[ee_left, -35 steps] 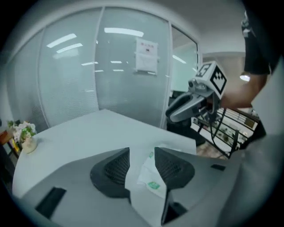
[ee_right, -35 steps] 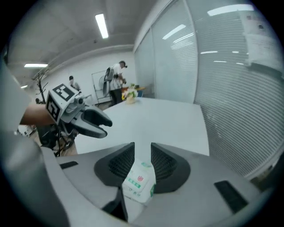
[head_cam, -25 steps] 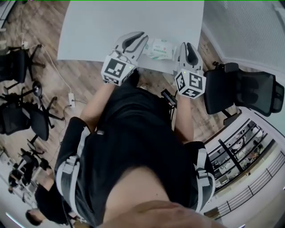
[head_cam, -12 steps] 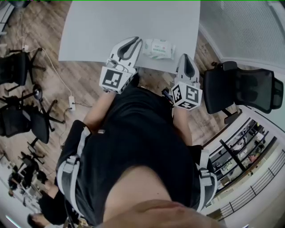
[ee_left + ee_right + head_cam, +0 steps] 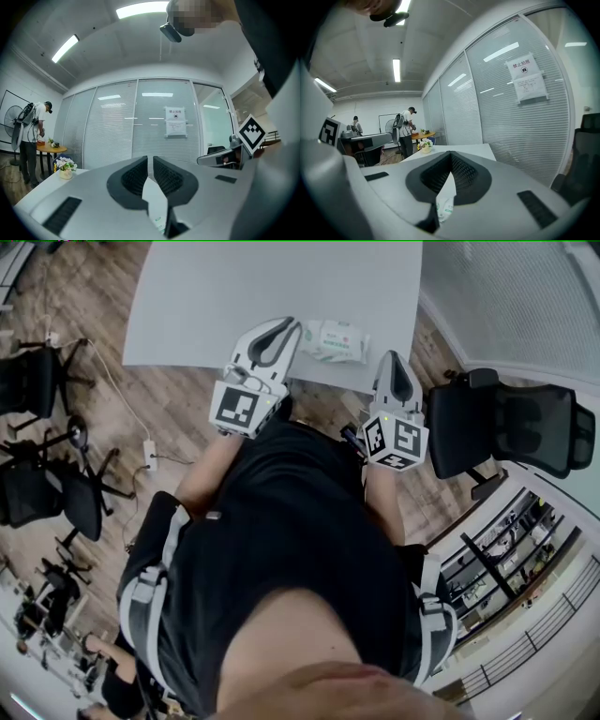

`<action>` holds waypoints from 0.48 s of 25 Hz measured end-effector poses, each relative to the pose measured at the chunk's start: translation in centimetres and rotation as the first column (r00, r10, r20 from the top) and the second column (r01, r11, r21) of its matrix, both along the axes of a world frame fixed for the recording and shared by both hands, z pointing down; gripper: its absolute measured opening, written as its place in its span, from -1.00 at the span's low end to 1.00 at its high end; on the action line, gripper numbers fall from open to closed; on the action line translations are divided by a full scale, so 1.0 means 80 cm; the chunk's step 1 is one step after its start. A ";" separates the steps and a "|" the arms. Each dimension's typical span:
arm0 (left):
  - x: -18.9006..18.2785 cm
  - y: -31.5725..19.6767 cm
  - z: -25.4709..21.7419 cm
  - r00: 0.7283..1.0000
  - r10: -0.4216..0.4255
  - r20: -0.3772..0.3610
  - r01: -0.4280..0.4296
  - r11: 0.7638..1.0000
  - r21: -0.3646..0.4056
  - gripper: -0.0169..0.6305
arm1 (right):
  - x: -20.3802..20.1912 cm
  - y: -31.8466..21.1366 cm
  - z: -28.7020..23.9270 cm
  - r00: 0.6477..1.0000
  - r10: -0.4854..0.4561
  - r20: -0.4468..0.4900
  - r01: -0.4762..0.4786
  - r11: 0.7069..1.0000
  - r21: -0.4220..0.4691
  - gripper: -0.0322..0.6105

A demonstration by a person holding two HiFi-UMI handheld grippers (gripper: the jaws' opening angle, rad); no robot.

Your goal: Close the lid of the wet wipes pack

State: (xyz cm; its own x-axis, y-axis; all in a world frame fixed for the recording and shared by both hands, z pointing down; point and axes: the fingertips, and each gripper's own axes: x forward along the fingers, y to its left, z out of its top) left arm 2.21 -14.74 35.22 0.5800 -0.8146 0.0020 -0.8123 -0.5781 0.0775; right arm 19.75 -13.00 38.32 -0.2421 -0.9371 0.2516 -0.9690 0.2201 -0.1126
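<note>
- The wipes pack (image 5: 333, 341) lies flat near the close edge of the table (image 5: 234, 296). It sits just to the right of the left gripper (image 5: 289, 326) tips, and ahead and to the left of the right gripper (image 5: 393, 358).
- Both tools flank the pack and neither rests on it. This looks like a stand-off pose, held either before pressing the lid or after letting go.
- I cannot tell whether the lid is shut, because the pack is too small in the head view.
- Both gripper views look out level across the room, so the tools point over the pack, not down at it.
- Left gripper: the jaws are drawn together to a thin slit, with nothing clamped. A sliver of the pack (image 5: 159, 224) shows below, behind the gap.
- Right gripper: the jaws meet at the tips and hold nothing. A corner of the pack (image 5: 445, 207) peeks through the opening beneath them.
- If pressing is still needed, closed jaws would suit it, giving a blunt tip to push the flap down.
</note>
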 end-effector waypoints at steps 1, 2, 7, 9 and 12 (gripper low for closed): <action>-0.001 0.000 0.000 1.000 -0.001 0.001 0.001 1.000 0.001 -0.78 | -0.001 0.000 -0.001 1.000 -0.001 -0.002 0.001 1.000 0.001 -0.83; -0.002 0.000 -0.001 1.000 -0.002 0.001 0.002 1.000 0.003 -0.78 | -0.002 -0.001 -0.002 1.000 -0.001 -0.004 0.001 1.000 0.002 -0.83; -0.001 0.003 -0.003 1.000 -0.003 0.010 0.003 1.000 0.011 -0.78 | -0.001 0.000 -0.002 1.000 -0.003 -0.006 0.003 1.000 0.002 -0.83; -0.001 0.003 -0.001 1.000 -0.002 0.013 0.002 1.000 0.012 -0.78 | -0.001 0.001 -0.001 1.000 -0.005 -0.006 0.005 1.000 0.003 -0.83; -0.002 0.003 0.001 1.000 -0.002 0.013 0.002 1.000 0.012 -0.78 | -0.002 0.000 0.001 1.000 -0.007 -0.009 0.007 1.000 0.004 -0.83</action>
